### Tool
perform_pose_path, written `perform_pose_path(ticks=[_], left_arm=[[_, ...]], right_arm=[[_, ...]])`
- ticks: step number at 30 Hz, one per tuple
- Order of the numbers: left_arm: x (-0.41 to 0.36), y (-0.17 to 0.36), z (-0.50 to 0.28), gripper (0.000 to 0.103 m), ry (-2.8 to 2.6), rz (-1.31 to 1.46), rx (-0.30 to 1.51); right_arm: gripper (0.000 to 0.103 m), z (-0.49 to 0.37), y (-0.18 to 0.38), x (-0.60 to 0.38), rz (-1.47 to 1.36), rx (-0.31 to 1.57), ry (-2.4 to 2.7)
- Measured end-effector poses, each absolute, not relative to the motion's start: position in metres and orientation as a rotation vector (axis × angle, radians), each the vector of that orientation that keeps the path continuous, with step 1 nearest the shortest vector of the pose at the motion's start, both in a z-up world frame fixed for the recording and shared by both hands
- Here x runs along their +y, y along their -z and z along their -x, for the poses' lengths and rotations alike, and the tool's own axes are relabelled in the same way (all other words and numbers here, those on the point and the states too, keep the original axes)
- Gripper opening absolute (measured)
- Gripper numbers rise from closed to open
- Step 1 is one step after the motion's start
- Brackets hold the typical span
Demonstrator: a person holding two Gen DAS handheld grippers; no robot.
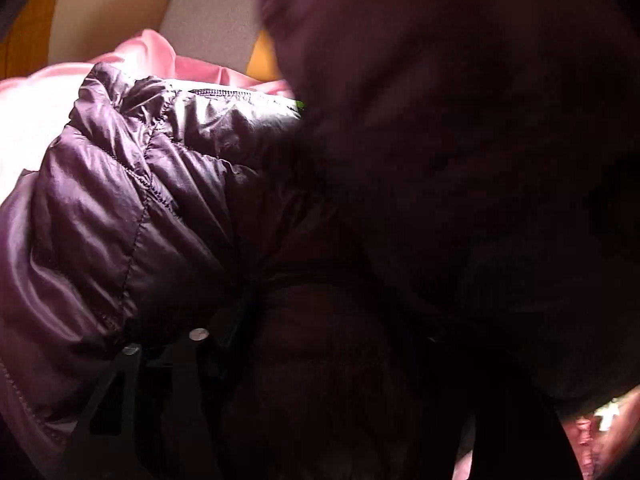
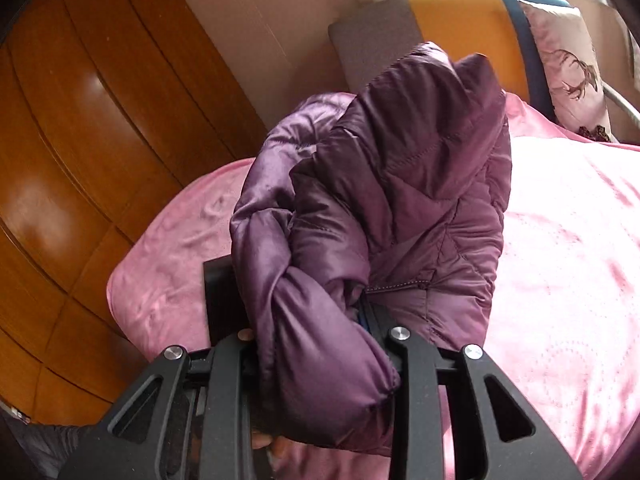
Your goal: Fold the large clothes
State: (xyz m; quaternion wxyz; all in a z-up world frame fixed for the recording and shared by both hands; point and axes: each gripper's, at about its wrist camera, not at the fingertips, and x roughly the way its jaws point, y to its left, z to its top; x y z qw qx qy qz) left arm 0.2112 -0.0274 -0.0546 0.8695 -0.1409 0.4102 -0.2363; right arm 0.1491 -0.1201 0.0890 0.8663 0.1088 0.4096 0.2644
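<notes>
A purple quilted puffer jacket (image 2: 400, 184) hangs bunched above the pink bed. My right gripper (image 2: 296, 292) is shut on a thick roll of it; one black finger (image 2: 222, 292) shows left of the fabric, the other is buried in the folds. In the left wrist view the same jacket (image 1: 132, 208) fills nearly the whole frame, shiny at the left and dark and blurred at the right. It drapes over my left gripper (image 1: 328, 308), whose fingers are hidden; only part of its black frame (image 1: 160, 380) shows, so how its jaws stand is unclear.
The pink bedspread (image 2: 560, 240) covers the bed below. A wooden wardrobe (image 2: 80, 140) stands close at the left. A grey and orange headboard (image 2: 452, 20) and a patterned pillow (image 2: 568, 60) are at the far end, under a window.
</notes>
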Motion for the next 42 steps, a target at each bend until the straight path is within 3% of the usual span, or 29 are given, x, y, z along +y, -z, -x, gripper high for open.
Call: perform_pose_path(ticks=[10,13,14,18,23,25,26,27,29,34,36,38,42], left_arm=[[0.121,0.008,-0.157,0.054,0.504,0.569,0.681],[0.156,-0.007,-0.156,0.065,0.528,0.644,0.611],[0.161,-0.011,-0.159,0.07,0.549,0.653,0.599],[0.149,-0.021,-0.178,0.075,0.609,0.628,0.626],[0.116,-0.027,-0.217,0.075,0.66,0.559,0.735],[0.102,-0.024,-0.232,0.068,0.685,0.537,0.81],[0.093,-0.021,-0.236,0.044,0.694,0.511,0.843],[0.086,-0.019,-0.239,0.031,0.675,0.476,0.865],[0.085,-0.014,-0.246,0.019,0.677,0.487,0.891],[0.089,-0.014,-0.247,0.016,0.683,0.474,0.906],[0.093,-0.016,-0.248,0.016,0.683,0.477,0.911],[0.094,-0.016,-0.251,0.016,0.683,0.485,0.917],[0.094,-0.017,-0.258,0.016,0.666,0.476,0.931]], right_arm=[[0.028,-0.139,-0.067,-0.015,0.137,0.881,-0.502],[0.03,-0.127,-0.049,0.01,0.242,0.861,-0.494],[0.033,-0.123,-0.045,0.018,0.275,0.844,-0.488],[0.042,-0.109,-0.038,0.03,0.336,0.783,-0.488],[0.055,-0.106,-0.042,0.016,0.313,0.742,-0.549],[0.066,-0.101,-0.044,0.017,0.301,0.73,-0.574],[0.075,-0.099,-0.046,0.014,0.29,0.722,-0.601],[0.082,-0.098,-0.051,0.013,0.269,0.723,-0.638],[0.086,-0.093,-0.059,-0.002,0.21,0.751,-0.724],[0.089,-0.086,-0.083,-0.077,-0.064,0.775,-0.896],[0.07,-0.089,-0.086,-0.106,-0.123,0.766,-0.854],[0.06,-0.097,-0.081,-0.123,-0.109,0.769,-0.764],[0.058,-0.108,-0.059,-0.123,-0.036,0.8,-0.689]])
